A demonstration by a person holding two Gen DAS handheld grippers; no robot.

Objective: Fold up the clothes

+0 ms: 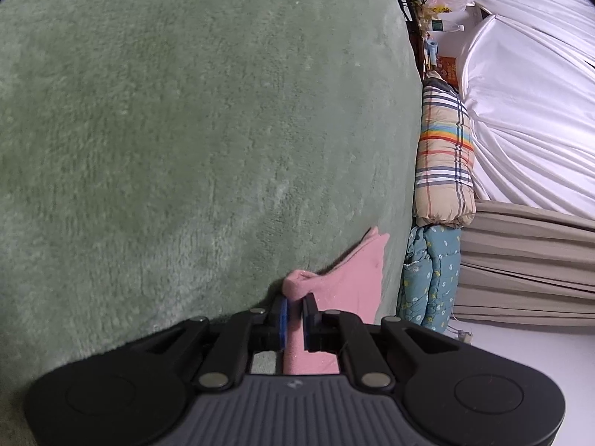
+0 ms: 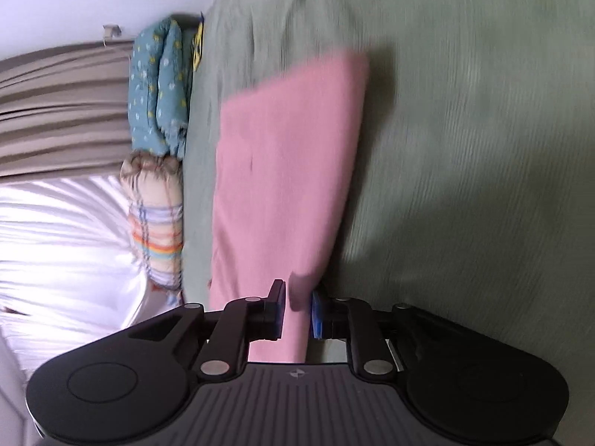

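- Left wrist view: left gripper point(image 1: 293, 310) clenched a bunched edge of the pink cloth point(image 1: 349, 275) on the green blanket point(image 1: 186, 130).
- Right wrist view: right gripper point(image 2: 297, 310) stood slightly parted, pink cloth point(image 2: 282, 156) between its jaws, apparently released.

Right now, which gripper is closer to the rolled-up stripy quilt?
Hard to say. Both grippers sit on the pink cloth, apart from the stripy quilt: left gripper clamps it, right gripper has cloth between its jaws.
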